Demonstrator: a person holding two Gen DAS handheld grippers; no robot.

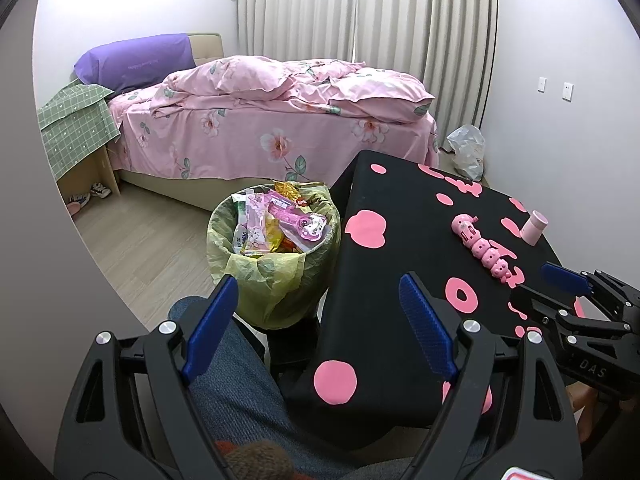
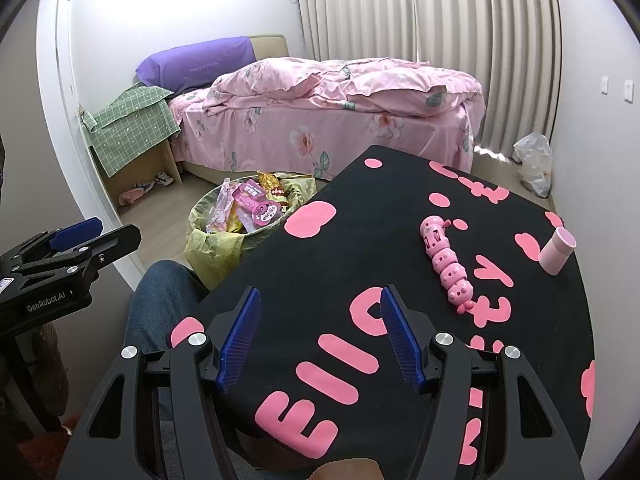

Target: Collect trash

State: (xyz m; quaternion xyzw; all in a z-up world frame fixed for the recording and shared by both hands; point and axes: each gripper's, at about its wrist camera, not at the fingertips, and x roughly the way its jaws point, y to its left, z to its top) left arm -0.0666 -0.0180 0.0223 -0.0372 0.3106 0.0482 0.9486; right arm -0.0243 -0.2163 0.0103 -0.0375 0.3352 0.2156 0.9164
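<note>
Bedroom, table (image 2: pixel 280 264) under black cloth with pink shapes. Both tongs spread and empty: left tongs (image 1: pixel 320 320) above the table's near corner, right tongs (image 2: pixel 318 332) over its near edge. Trash bin (image 1: pixel 276 272), lined and nearly full of wrappers, on the floor just beside the table. Remaining on the table: one pink caterpillar toy (image 2: pixel 446 264), one pink cup (image 2: pixel 557 250). Likely best: confirm neither is trash before grasping; approach low, pinch mid-body.

Full trash bin (image 1: pixel 274 248) beside black table (image 1: pixel 404 216), left gripper (image 1: pixel 320 332) fingers apart, empty
</note>
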